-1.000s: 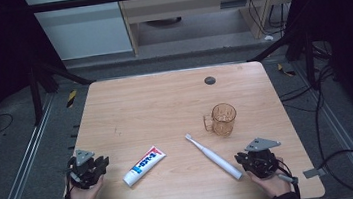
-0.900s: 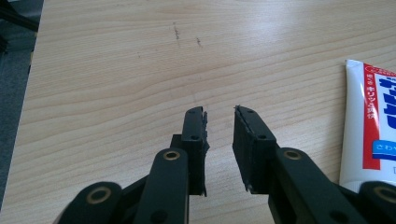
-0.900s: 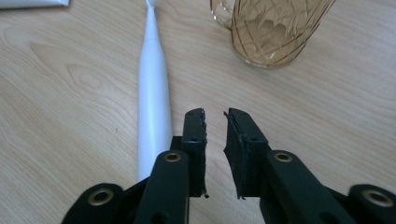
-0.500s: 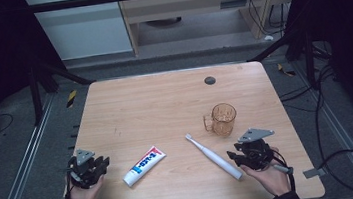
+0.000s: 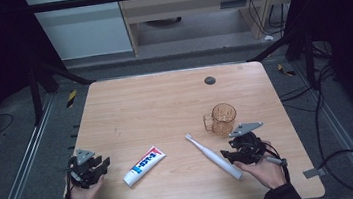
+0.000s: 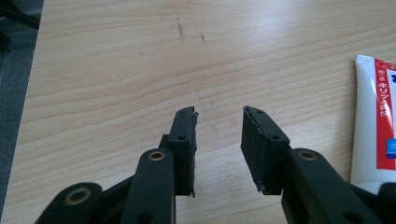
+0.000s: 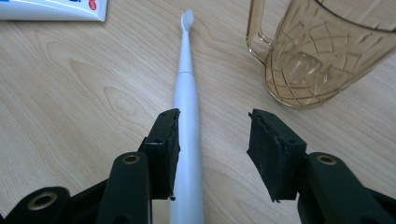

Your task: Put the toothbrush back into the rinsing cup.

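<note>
High view gives us the whole wooden worktop: an amber cup standing right of centre, a white toothbrush lying on a slant just in front of and left of the cup, and a toothpaste tube farther left of the cup, beyond the toothbrush. A small dark disc sits on the worktop well behind the cup. The left tool sits far to the left of the cup, at the worktop's front left edge, cradled from below by the left hand; the right tool is just in front of the cup, beside the handle end of the toothbrush, with the right hand behind it and a dark sleeve below. Right gripper view brings what the high camera can't resolve: the jaws stand apart and empty, the toothbrush handle running up along the inner face of the left jaw, bristle head pointing away, and the cup's cut pattern and handle close ahead on the right. Left gripper view shows its own jaws parted too, nothing between them but bare wood, with the tube's flat end at the right edge.
</note>
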Available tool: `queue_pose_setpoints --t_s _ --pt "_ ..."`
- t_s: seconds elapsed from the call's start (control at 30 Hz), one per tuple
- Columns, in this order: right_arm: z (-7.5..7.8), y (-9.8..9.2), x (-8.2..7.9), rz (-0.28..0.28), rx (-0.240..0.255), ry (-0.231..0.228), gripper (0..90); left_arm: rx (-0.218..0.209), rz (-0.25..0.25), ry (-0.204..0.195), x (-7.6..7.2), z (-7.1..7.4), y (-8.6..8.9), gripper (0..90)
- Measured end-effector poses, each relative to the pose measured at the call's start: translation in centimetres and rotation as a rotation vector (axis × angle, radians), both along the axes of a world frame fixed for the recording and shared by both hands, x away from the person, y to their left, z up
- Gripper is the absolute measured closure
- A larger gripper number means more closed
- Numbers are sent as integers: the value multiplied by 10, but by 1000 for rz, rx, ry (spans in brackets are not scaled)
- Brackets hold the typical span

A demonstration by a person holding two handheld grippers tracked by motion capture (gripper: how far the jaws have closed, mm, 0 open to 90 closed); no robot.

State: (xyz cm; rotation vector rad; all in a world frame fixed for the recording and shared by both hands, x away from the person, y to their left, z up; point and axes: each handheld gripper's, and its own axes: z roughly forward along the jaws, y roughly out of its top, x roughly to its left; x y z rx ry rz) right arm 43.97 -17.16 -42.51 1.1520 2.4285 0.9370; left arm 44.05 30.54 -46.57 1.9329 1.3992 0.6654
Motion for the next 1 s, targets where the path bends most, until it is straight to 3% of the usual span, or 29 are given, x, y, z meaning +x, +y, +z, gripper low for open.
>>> queue_pose_setpoints --t_s 0.53,1.0 --pt "11 20 17 28 -52 34 511 17 -12 -7 0 -1 -1 576" --pt "3 38 30 59 -116 125 508 30 -20 -7 0 -1 -3 566"
